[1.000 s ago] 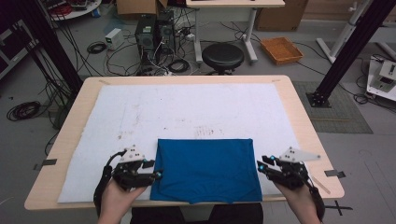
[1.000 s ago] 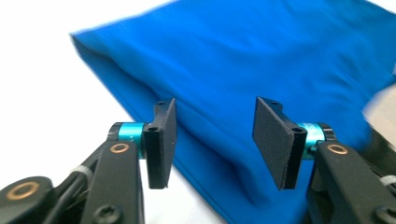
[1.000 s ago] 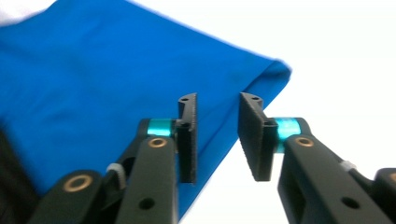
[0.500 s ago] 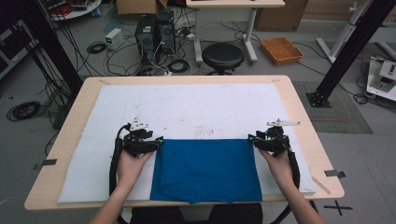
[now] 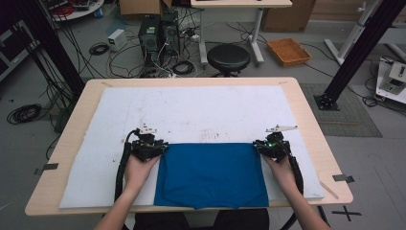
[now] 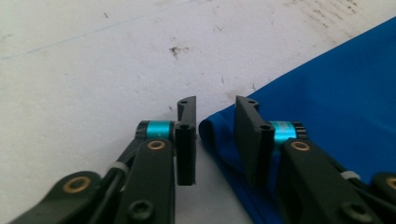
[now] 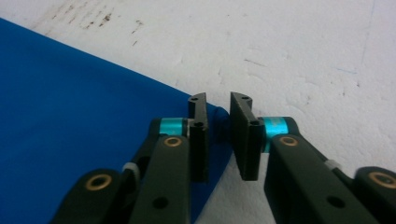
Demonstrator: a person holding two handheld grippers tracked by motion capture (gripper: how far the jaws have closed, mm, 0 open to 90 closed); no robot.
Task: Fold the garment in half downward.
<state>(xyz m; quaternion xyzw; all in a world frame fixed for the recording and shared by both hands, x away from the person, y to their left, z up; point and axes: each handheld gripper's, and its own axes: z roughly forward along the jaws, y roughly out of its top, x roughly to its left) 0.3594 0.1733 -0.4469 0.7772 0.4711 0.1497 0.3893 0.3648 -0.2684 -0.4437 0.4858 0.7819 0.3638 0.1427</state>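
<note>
My left gripper (image 5: 154,149) has just been closing on the far-left corner of the blue cloth (image 5: 210,173), but a gap remains and only one jaw sits over the fabric, so it could pinch a thin edge that slips out. The cloth is soft, smooth and folded into a rectangle at the near middle of the scuffed white mat (image 5: 191,110). My right gripper (image 5: 266,146), also just closing, straddles the far-right corner without clamping; lifting unevenly could skew the fold.

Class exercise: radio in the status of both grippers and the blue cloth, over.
Left gripper and right gripper have just been closing, jaws narrowly apart at blue cloth far corners, fabric between. Cloth flat on white mat. Nothing in the way.
</note>
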